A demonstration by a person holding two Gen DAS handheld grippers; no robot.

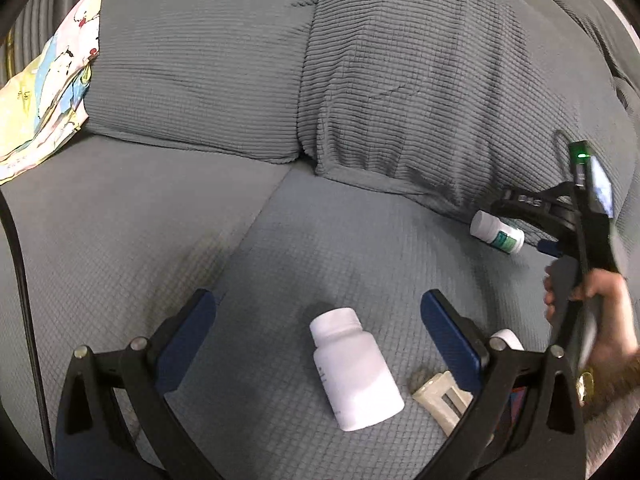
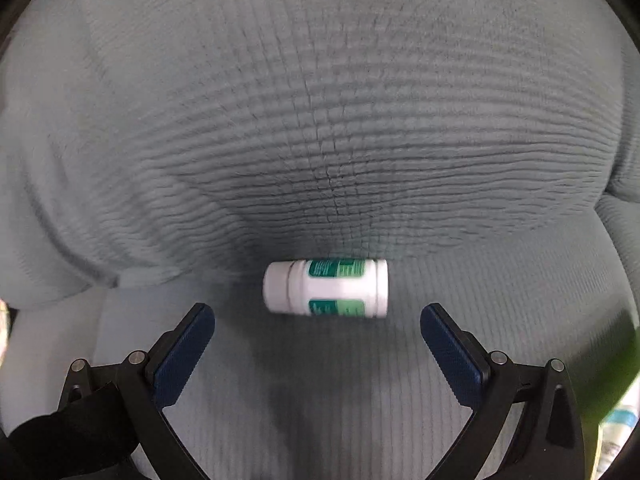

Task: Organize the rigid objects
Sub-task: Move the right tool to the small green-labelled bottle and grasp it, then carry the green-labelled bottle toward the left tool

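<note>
A plain white bottle [image 1: 356, 368] lies on its side on the grey sofa seat [image 1: 160, 240], between the open fingers of my left gripper [image 1: 318, 312], untouched. A small white bottle with a green label [image 1: 497, 233] lies at the foot of the back cushion; in the right wrist view it [image 2: 326, 287] lies sideways just beyond my open right gripper [image 2: 317, 320]. The right gripper's body [image 1: 576, 216], held by a hand, shows in the left wrist view beside that bottle.
A beige plastic piece [image 1: 440, 398] and a white cap [image 1: 508, 338] lie by my left gripper's right finger. Grey ribbed cushions [image 1: 400, 72] back the seat. A printed paper bag [image 1: 44, 92] leans at the far left. A green blur and a labelled item [image 2: 618, 420] sit at the right edge.
</note>
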